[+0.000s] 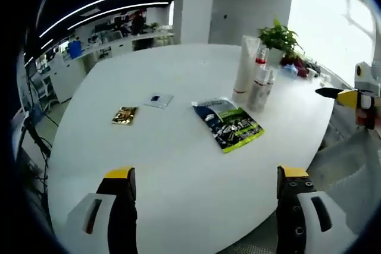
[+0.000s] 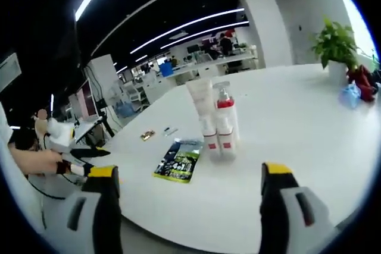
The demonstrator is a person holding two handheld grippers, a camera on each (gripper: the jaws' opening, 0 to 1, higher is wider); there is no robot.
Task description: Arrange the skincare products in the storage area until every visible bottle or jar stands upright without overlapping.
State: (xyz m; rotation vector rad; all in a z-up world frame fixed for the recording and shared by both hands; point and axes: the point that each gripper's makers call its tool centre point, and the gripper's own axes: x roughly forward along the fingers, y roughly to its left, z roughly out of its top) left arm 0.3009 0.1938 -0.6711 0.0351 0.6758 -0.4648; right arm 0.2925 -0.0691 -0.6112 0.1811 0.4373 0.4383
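A cluster of skincare products stands upright on the white round table (image 1: pixel 178 171): a tall white tube (image 1: pixel 245 63), a pump bottle (image 1: pixel 260 78) with a red collar, and small clear bottles (image 2: pixel 217 141) with red labels in front of it. In the right gripper view the tube (image 2: pixel 201 102) and pump bottle (image 2: pixel 226 114) stand close together mid-table. A green and blue packet (image 1: pixel 228 124) lies flat beside them. My left gripper (image 1: pixel 205 179) is open over the near table edge, holding nothing. My right gripper (image 2: pixel 187 173) is open too, well short of the bottles.
A gold sachet (image 1: pixel 125 115) and a small pale sachet (image 1: pixel 158 100) lie flat left of the packet. A potted plant (image 1: pixel 278 38) stands behind the bottles, with red and blue items (image 2: pixel 357 87) beside it. The right gripper (image 1: pixel 342 94) shows at the table's right edge.
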